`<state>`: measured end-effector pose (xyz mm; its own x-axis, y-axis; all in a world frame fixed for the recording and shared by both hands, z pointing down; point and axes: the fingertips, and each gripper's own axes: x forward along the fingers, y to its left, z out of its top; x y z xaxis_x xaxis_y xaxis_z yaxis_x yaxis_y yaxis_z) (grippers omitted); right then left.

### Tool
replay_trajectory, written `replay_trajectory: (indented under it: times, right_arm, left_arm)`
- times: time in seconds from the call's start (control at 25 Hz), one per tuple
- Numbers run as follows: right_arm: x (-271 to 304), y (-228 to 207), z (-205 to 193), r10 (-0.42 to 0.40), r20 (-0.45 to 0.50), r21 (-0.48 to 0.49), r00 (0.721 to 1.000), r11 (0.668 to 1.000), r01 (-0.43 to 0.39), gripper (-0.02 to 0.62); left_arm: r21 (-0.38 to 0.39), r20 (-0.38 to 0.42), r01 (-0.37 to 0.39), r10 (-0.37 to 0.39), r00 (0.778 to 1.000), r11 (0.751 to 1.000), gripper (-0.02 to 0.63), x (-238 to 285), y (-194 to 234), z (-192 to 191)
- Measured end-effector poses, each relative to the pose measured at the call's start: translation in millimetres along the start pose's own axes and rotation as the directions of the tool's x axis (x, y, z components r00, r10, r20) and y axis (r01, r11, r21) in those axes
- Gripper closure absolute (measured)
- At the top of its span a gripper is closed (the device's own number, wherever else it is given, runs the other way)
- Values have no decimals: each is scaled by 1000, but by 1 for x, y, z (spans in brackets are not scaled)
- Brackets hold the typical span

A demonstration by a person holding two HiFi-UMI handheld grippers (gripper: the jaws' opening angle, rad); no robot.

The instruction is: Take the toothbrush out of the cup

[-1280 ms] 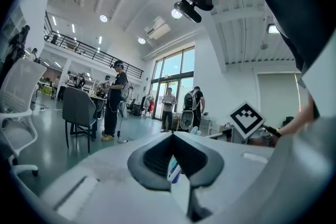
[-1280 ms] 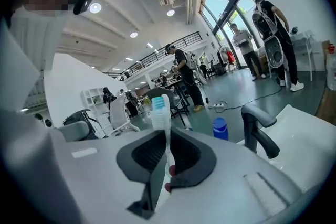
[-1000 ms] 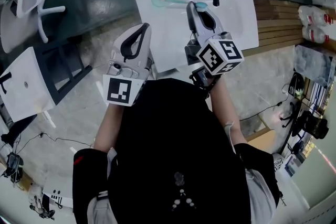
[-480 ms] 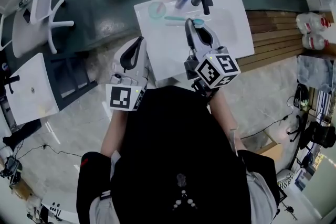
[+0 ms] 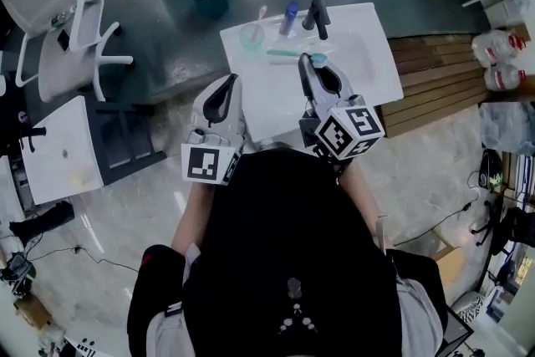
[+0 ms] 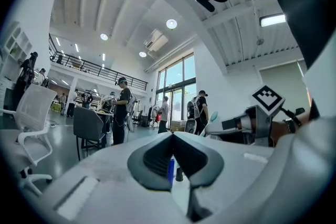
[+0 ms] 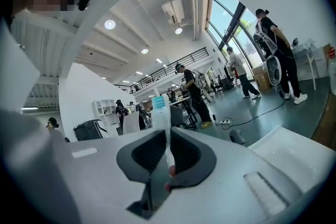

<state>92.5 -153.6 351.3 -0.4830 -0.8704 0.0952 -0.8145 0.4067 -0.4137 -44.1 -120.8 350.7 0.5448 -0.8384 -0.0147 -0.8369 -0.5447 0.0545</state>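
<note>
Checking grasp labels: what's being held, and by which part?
Right gripper holds the toothbrush by its handle, with the brush head sticking out beyond the jaws. Left gripper holds nothing.

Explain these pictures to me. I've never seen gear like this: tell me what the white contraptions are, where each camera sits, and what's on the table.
No robot: a person carries two hand-held, two-jaw grippers. The top-down picture comes from a camera on the person's head; the other two come from cameras riding on the grippers, looking along their jaws. On the white table stand a teal cup with a pink brush in it, a blue bottle and a dark fixture. The right gripper is clamped on a white toothbrush with a teal head, clear of the cup. The left gripper is closed and empty.
</note>
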Motion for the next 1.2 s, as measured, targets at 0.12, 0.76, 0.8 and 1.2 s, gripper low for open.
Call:
replay_trajectory:
  times: [0.12,0.76,0.8,1.2]
  right_arm:
    - [-10,5,5,7,17,-3,1000,1000,-7,569]
    - [-37,47,17,73,64,-18,995,997,-72,569]
    - [-38,50,17,78,64,-20,995,997,-77,569]
    - [-46,69,13,114,60,-33,992,993,-113,571]
  left_arm:
    - [12,9,1,-1,1000,1000,604,-4,-6,5]
    - [32,56,-58,56,997,998,604,-37,-8,29]
    - [33,59,-61,59,997,998,604,-39,-8,30]
    - [41,51,-40,38,998,998,604,-51,-21,28]
